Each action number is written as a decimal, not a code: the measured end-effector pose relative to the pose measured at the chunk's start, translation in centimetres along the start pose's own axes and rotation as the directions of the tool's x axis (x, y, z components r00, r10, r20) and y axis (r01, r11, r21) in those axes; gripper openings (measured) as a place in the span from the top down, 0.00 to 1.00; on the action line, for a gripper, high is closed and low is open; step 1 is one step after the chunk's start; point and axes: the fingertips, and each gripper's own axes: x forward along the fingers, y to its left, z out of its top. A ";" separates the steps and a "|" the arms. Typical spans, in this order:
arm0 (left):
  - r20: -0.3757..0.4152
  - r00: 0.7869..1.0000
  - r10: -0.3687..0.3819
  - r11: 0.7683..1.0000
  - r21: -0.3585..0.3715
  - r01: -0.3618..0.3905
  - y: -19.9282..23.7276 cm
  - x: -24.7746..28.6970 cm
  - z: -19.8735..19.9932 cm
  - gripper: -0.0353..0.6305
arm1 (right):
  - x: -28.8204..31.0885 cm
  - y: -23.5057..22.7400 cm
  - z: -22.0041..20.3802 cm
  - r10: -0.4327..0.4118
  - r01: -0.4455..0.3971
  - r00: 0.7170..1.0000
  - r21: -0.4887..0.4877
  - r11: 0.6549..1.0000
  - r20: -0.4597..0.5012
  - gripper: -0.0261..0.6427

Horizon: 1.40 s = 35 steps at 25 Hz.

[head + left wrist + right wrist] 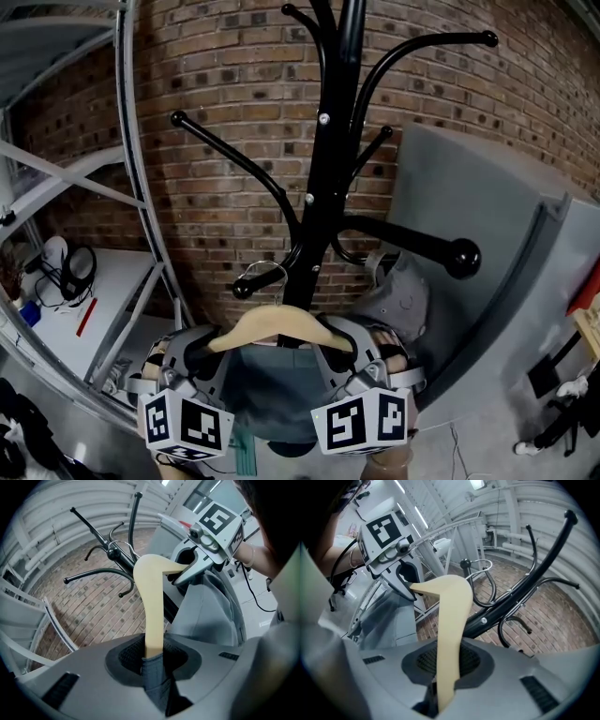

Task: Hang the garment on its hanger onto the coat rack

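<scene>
Brick wall [225, 112] behind black rack [325, 169]; grey floor [487, 431] lower right. Hanger [277, 328] with garment [272, 394] lower centre, long axis left-right, hook [265, 273] pointing up. Left hand-held gripper [200, 354] and right hand-held gripper [364, 364] each clamp 1 hanger end.

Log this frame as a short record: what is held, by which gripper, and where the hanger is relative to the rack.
left gripper: shut on one end of wooden hanger
right gripper: shut on the other end
garment: grey, hangs on hanger
hook: beside lower peg of black coat rack; whether hung, unclear
backdrop: brick wall
</scene>
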 end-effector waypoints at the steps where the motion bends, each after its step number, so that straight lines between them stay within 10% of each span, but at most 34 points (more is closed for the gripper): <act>1: -0.006 1.000 -0.005 1.000 0.000 0.005 0.0 0.3 -0.2 0.82 | 0.3 0.1 -0.2 0.005 -0.005 1.000 -0.001 1.000 -0.006 0.87; 25: -0.081 0.992 -0.098 0.995 -0.035 0.096 -3.6 5.4 -2.8 0.82 | 3.5 2.3 -5.4 0.088 -0.085 0.994 0.046 0.995 -0.071 0.87; 35: -0.026 0.999 0.045 0.999 0.018 -0.045 -3.1 6.8 -2.3 0.81 | 3.7 1.9 -5.8 0.042 -0.037 0.997 0.075 0.997 -0.062 0.87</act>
